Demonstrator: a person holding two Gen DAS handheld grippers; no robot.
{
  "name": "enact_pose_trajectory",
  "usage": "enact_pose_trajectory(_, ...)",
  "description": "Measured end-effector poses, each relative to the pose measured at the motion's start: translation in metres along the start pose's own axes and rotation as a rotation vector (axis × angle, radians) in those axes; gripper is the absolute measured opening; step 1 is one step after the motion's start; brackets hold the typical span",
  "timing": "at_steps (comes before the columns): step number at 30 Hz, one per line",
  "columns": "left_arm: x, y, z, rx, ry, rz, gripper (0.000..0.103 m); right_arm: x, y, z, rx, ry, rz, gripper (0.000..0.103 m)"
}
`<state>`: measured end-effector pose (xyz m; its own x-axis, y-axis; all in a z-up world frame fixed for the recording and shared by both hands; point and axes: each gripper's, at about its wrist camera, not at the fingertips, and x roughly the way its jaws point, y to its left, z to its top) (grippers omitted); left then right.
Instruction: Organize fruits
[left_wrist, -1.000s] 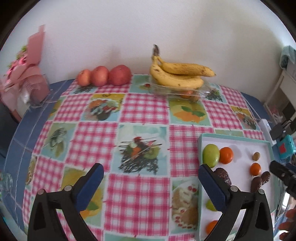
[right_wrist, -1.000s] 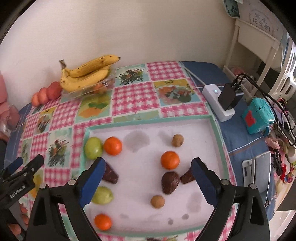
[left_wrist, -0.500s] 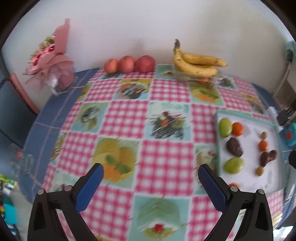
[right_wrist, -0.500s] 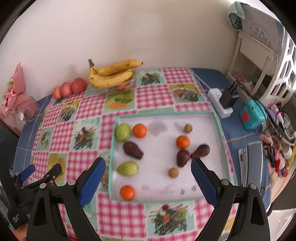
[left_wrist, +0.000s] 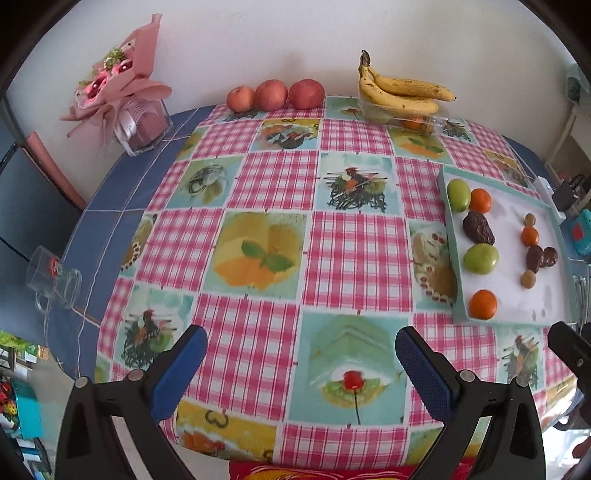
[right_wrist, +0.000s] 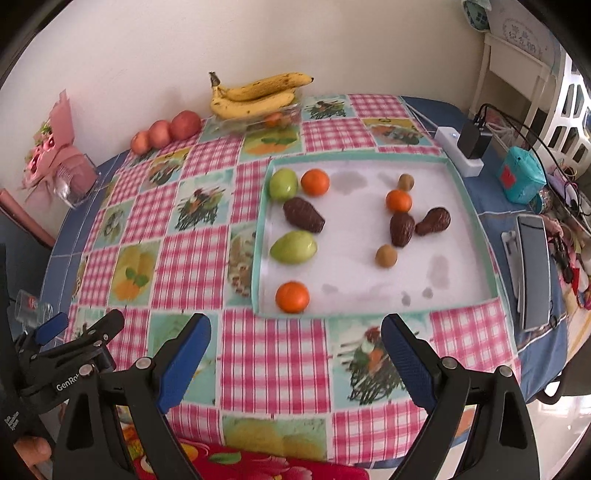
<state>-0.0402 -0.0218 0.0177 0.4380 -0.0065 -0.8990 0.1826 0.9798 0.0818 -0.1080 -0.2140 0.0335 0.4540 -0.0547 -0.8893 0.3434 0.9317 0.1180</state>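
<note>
A white tray with a teal rim (right_wrist: 260, 236) (left_wrist: 452, 236) lies on the checked tablecloth. In it are two green fruits (right_wrist: 293, 246) (left_wrist: 480, 258), three oranges (right_wrist: 292, 297) (left_wrist: 483, 304), three dark brown fruits (right_wrist: 303, 215) and two small brown ones (right_wrist: 386, 256). My right gripper (right_wrist: 295, 354) is open and empty, held above the table's near edge in front of the tray. My left gripper (left_wrist: 301, 358) is open and empty, left of the tray; it also shows in the right wrist view (right_wrist: 79, 326).
Bananas (left_wrist: 399, 94) on a clear box and three red apples (left_wrist: 275, 95) stand by the far wall. A pink bouquet (left_wrist: 122, 96) and a glass mug (left_wrist: 53, 282) are at the left. A power strip (right_wrist: 460, 151), teal device (right_wrist: 521, 175) and phone (right_wrist: 533, 266) lie at the right.
Both grippers have pulled back and up from the tray toward the table's near edge; far more of the table shows. Both stay open and empty. The fruits have not moved.
</note>
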Motion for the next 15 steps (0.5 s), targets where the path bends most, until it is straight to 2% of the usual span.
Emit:
enact_pose_trajectory(7, -0.007, 0.005, -0.003, -0.021, -0.031, -0.021, 0.103, 0.013, -0.002, -0.02, 0.007, 0.001, 0.005, 0.094)
enact_pose_trajectory(15, -0.013, 0.002, -0.003, -0.006, -0.069, -0.017, 0.103, 0.016, -0.005, -0.019, 0.021, 0.006, 0.009, 0.094)
